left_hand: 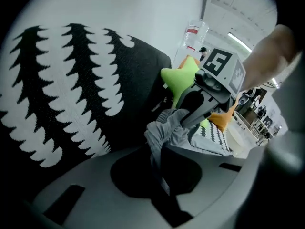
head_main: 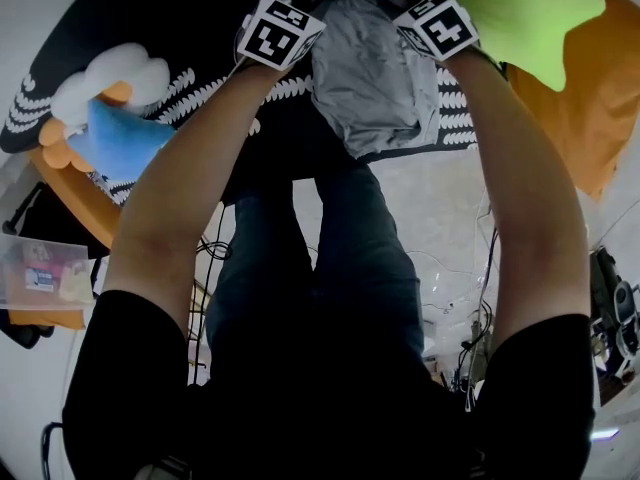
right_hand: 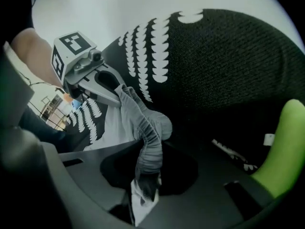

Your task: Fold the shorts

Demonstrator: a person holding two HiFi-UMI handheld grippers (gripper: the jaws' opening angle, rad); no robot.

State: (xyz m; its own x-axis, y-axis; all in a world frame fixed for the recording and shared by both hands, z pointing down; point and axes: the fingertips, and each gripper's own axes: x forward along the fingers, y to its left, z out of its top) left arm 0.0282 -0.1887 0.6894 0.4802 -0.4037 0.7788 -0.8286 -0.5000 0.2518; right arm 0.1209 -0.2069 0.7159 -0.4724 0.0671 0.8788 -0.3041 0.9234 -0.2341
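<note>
The left gripper [left_hand: 159,162] is clamped on a bunched fold of the gray shorts [head_main: 375,68]. The right gripper [right_hand: 145,175] is clamped on their gathered waistband, so the top edge spans the gap between the two. From there the shorts hang toward the person. Their lower edge lies close to the near edge of the black-and-white cloth [head_main: 200,93] that covers the surface.

A green star pillow [head_main: 525,13] sits just beside the right gripper, resting on an orange cloth [head_main: 590,118], so that side is tight. To the left, bare patterned cloth lies between the left gripper and a blue stuffed toy [head_main: 110,133], which is well apart at the cloth's left edge.
</note>
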